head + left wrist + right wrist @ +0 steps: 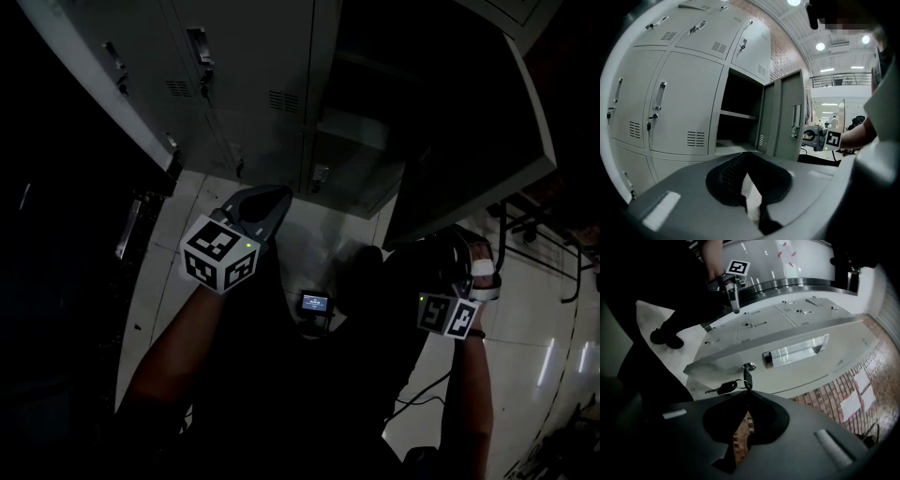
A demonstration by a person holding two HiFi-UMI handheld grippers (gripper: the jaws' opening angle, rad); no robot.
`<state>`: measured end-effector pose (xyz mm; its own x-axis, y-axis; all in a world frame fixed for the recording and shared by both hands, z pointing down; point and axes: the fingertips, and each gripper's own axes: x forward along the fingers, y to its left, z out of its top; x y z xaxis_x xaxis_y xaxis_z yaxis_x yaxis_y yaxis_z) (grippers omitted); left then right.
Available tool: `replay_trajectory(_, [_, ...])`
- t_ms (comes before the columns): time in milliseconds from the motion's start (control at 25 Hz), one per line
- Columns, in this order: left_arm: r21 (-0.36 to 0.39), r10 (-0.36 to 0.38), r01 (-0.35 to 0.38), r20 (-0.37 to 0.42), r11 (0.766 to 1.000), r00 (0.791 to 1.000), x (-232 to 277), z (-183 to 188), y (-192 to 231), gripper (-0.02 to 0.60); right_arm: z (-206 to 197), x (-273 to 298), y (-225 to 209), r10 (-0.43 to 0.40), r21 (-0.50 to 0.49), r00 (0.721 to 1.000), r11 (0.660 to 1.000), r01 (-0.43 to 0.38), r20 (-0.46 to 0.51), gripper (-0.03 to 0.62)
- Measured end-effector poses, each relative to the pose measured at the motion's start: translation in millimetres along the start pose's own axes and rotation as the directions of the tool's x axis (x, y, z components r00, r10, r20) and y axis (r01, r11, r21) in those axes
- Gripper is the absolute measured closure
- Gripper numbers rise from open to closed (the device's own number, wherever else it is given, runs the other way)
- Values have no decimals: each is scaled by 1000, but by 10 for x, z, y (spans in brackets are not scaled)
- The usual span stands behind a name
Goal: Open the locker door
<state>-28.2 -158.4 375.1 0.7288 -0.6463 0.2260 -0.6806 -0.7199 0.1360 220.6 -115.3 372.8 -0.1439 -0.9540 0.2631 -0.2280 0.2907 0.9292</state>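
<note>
**Right gripper (pixel 748 392) clamped on the key (pixel 747 377)**

Its jaws meet on the black key head in the lock, centre frame, with a spare key (pixel 723 388) dangling beside it. The locker door (pixel 806 369) spans mid-frame, already swung wide. The left gripper (pixel 744 161), lower centre, is closed and empty. The door is probably stiff, light sheet steel. The key could bend, so the recessed handle (pixel 794 350) offers a surer hold.
</note>
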Motion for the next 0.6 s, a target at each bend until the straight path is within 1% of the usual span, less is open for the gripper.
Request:
replay_trajectory(120, [2,-1,1,-3,1000,1000,16,-3,-13,571,-108,-76,4,4,114,1000,993,-2,-18,591])
replay_trajectory(200, [4,-2,2,-6,1000,1000,22,-7,-22,571,-175,-131,19,8,162,999,987,-2,-35,591])
replay_trajectory(320, [5,-2,2,-7,1000,1000,29,-10,-31,571,-268,-207,55,13,194,998,981,-2,-55,592])
replay_trajectory(480, [7,-3,3,-7,1000,1000,39,-16,-39,571,-371,-272,61,10,212,997,977,7,-77,592])
replay_trajectory(600, [7,-3,4,-6,1000,1000,42,-13,-42,571,-395,-324,32,14,237,997,971,4,-77,591])
